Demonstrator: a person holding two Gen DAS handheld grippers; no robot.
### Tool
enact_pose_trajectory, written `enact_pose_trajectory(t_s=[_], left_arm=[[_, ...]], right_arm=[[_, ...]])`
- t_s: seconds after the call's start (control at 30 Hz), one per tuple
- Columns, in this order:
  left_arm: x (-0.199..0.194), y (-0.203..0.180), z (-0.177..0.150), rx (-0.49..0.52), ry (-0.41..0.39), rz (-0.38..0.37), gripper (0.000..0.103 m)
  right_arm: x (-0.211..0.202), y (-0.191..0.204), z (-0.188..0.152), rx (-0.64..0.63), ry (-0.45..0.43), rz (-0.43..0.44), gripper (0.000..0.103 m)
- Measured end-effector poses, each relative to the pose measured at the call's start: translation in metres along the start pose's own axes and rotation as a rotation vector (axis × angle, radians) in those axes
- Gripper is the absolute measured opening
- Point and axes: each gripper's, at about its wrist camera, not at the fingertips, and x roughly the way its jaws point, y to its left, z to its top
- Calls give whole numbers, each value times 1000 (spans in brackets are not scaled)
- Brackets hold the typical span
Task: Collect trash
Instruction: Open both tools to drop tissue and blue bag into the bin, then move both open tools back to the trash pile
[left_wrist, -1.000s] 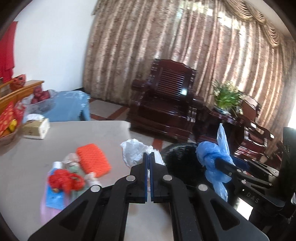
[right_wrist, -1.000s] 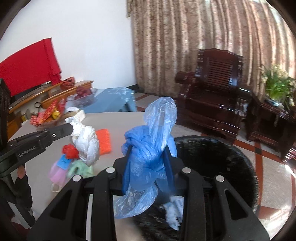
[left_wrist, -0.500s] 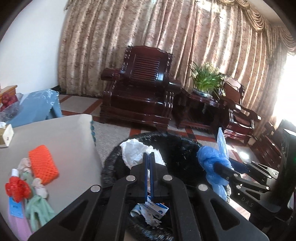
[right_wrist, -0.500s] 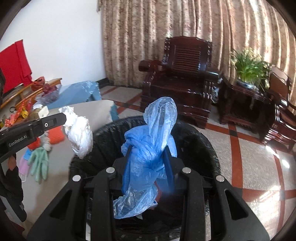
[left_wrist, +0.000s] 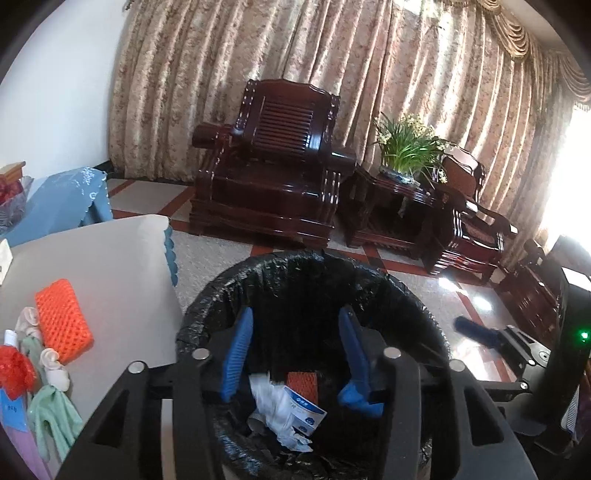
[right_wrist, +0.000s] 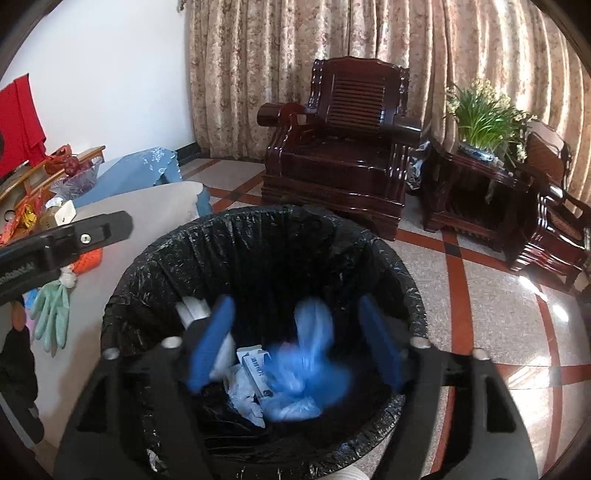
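A round bin with a black liner stands by the table. My left gripper is open and empty above it. My right gripper is open above it too. A blue plastic bag, blurred, sits inside the bin between the right fingers. White crumpled plastic, a blue-and-white packet and an orange net piece lie in the bin. On the table lie an orange foam net, a red net and green gloves.
A dark wooden armchair, a side table with a potted plant and more chairs stand behind the bin on the tiled floor. A blue-covered stand is behind the table. The right gripper shows at the right in the left wrist view.
Both grippers moved from the table over the bin and opened. The white plastic left the left gripper and the blue bag left the right gripper; both are now in the bin.
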Motion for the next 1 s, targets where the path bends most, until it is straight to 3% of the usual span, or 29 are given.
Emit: enact_pose_trajectory(t_s=[0.17,0.2,0.5,1.0], left_arm=[[-22,18,1,-17,-47,73,86],[-26,22,1,-19,-58,83,87],[-80,79,-9,-74,-100,211,89],[-166,177,-49,-157,-126,481,89]], right_arm=[[-10,6,3,36,-43,9,98],[-12,8,4,41,-48,18,98],[-28,62,24,-3,-110,123,98],[-31,182,38,-122,-120,316,98]])
